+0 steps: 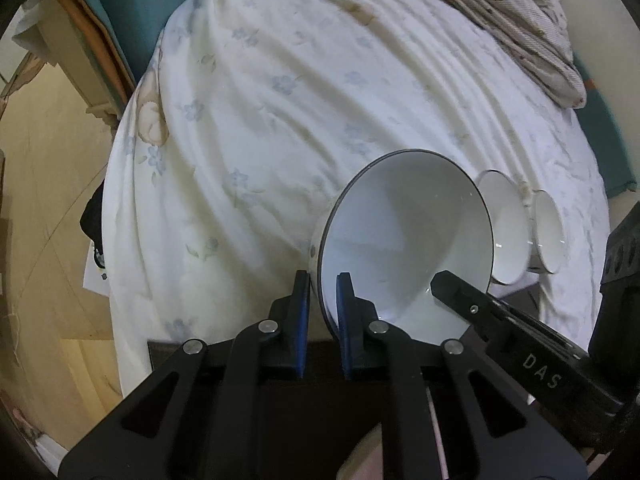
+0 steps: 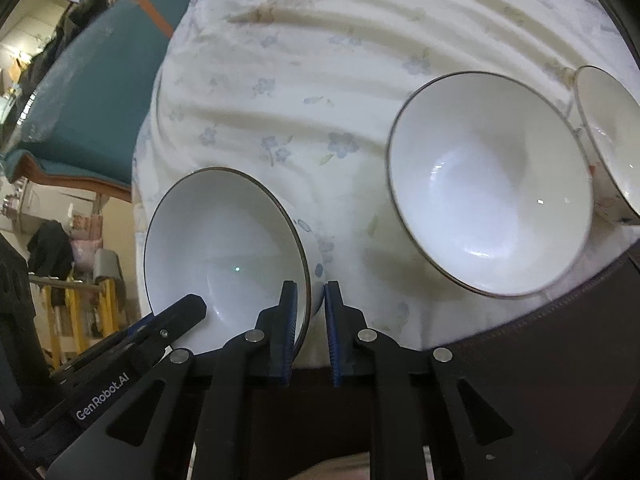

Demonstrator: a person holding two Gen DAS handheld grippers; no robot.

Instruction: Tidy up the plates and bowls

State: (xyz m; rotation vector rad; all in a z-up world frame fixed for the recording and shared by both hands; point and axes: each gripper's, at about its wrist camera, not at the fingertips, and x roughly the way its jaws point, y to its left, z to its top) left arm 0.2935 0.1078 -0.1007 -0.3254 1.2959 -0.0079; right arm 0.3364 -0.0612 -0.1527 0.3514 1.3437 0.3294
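Observation:
A white bowl with a dark rim (image 1: 404, 236) is tilted above a cloth-covered table (image 1: 260, 120). My left gripper (image 1: 323, 292) is shut on its left rim. My right gripper (image 2: 311, 300) is shut on the opposite rim of the same bowl (image 2: 224, 256); a finger of it reaches in at the bowl's right side in the left wrist view (image 1: 456, 288). A second white bowl (image 2: 488, 184) sits on the cloth to the right. A third, smaller bowl (image 2: 608, 140) sits beyond it at the far right. Both also show in the left wrist view (image 1: 506, 228), (image 1: 550, 232).
The cloth is white with pale blue flowers. A folded patterned fabric (image 1: 520, 12) lies at the table's far right corner. A teal-covered piece of furniture (image 2: 100, 100) stands left of the table. Wooden floor (image 1: 44, 200) lies to the left.

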